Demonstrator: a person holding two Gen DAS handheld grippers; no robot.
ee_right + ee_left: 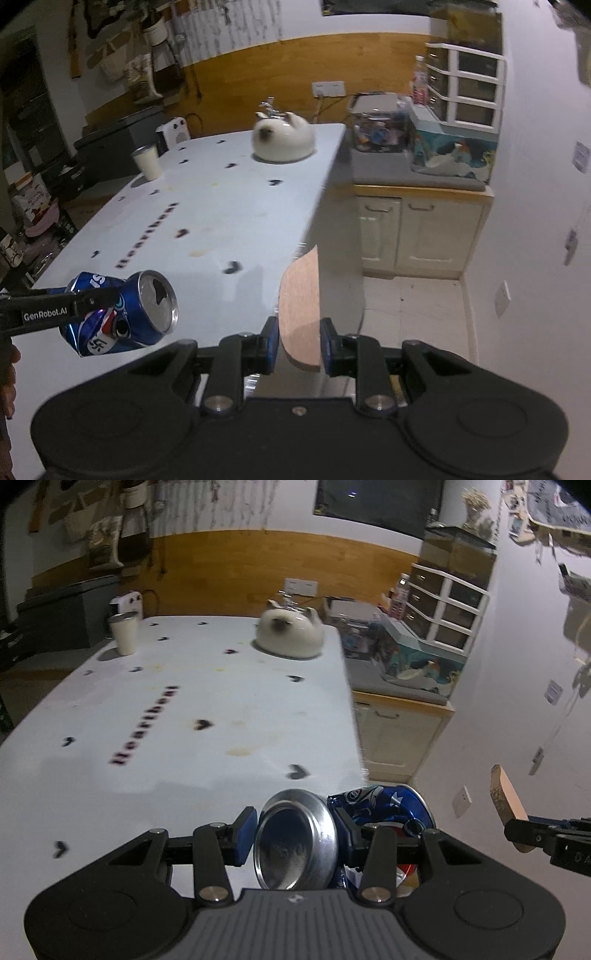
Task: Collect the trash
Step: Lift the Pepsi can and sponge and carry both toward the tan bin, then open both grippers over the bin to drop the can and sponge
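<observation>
A: So what step is it?
B: Carrying. The left gripper [293, 834] squeezes the crushed blue soda can [295, 845]; the right gripper [299, 345] pinches a flat brown cork piece [301, 295].
A: Next?
B: Probably find a bin; none shows ahead of either gripper, past the white counter [184, 720].

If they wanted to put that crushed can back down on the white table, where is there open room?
Most of the table is bare: the wide stretch from the near edge up to the white cup and the cat-shaped pot. Crowded spots are the far corners around those two, and the side counter piled with boxes.
</observation>
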